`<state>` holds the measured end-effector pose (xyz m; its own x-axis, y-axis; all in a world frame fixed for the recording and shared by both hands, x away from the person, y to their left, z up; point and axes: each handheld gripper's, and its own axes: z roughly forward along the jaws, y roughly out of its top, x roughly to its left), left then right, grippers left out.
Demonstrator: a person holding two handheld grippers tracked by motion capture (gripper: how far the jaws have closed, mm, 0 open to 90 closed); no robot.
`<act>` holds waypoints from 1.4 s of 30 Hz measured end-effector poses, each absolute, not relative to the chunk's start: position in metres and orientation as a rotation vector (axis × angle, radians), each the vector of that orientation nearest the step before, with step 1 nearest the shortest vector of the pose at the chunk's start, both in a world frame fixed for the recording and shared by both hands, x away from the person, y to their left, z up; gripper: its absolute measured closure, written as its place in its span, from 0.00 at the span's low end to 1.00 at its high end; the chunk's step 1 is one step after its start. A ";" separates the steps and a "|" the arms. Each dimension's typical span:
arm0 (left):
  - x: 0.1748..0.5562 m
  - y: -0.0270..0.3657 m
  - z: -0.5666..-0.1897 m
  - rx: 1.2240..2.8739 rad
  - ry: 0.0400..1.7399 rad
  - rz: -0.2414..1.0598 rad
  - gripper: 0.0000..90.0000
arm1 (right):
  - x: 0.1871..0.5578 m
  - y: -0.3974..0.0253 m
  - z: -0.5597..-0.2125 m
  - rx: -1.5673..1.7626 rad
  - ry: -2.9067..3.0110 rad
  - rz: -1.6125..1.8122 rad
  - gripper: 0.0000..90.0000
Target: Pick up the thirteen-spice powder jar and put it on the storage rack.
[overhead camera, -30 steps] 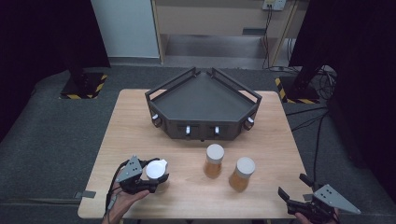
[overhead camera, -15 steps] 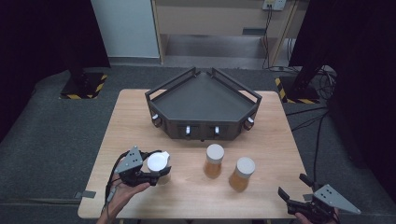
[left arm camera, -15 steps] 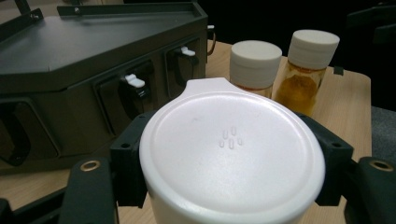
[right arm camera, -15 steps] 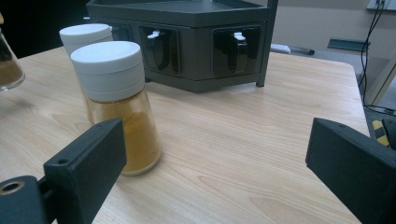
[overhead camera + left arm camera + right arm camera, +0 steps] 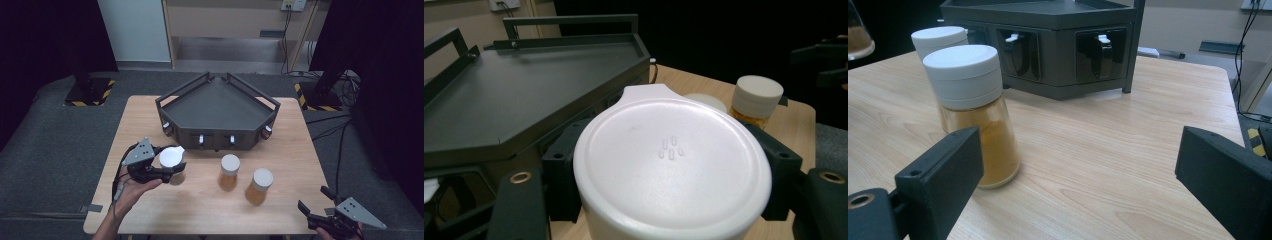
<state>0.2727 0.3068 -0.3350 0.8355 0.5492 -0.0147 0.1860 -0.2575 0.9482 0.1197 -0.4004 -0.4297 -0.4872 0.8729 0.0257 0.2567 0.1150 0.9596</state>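
Fingers of the left gripper (image 5: 167, 172) were clamped on a white-capped jar (image 5: 171, 159) — cap up, long axis roughly upright, body seated between the jaws and raised off the table (image 5: 200, 210). From those fingers the dark tray (image 5: 217, 107) lay ahead and slightly to the right, nearer this hand than the other. Right gripper (image 5: 320, 212) hung at the near table corner, jaws spread wide and empty — its closest jar (image 5: 970, 110) stood just ahead, left of centre, with a second jar (image 5: 229, 171) beyond it.
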 end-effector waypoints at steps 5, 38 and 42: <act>0.281 0.300 -0.313 1.836 0.558 0.385 0.33 | 0.120 -0.401 -0.430 1.097 1.828 1.390 0.06; 0.371 0.271 -0.225 1.796 0.703 0.468 0.33 | 0.121 -0.403 -0.430 1.115 1.821 1.401 0.06; 0.382 0.267 -0.221 1.791 0.721 0.491 0.33 | 0.121 -0.404 -0.431 1.114 1.821 1.402 0.06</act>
